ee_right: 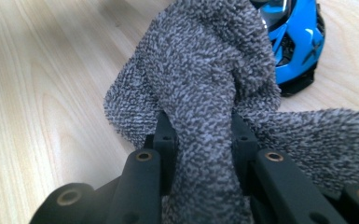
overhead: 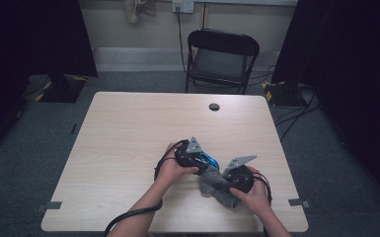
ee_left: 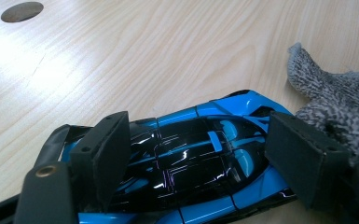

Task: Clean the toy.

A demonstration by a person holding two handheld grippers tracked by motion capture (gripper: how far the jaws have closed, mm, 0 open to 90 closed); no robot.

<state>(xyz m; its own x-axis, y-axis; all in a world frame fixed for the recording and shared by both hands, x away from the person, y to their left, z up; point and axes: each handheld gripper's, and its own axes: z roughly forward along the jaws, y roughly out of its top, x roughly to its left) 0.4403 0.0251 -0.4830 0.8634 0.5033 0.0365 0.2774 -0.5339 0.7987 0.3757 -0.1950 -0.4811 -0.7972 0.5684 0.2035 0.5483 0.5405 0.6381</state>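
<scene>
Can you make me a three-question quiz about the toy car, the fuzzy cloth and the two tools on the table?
1. Where is the grey cloth compared with the toy car?
A. Far across the table
B. Right next to it
C. On the chair

2. What colour is the toy car?
A. Blue and black
B. Red and white
C. All yellow

3. What is the right tool doing?
A. Standing open over bare table
B. Holding the car
C. Pinching a fold of the cloth

Answers:
1. B, because the left tool view shows the cloth just beside the car's end.
2. A, because its body is bright blue with a shiny black top.
3. C, because the right tool view shows a bunch of cloth squeezed between its jaws, while the left tool has its pads on either side of the car.
</scene>
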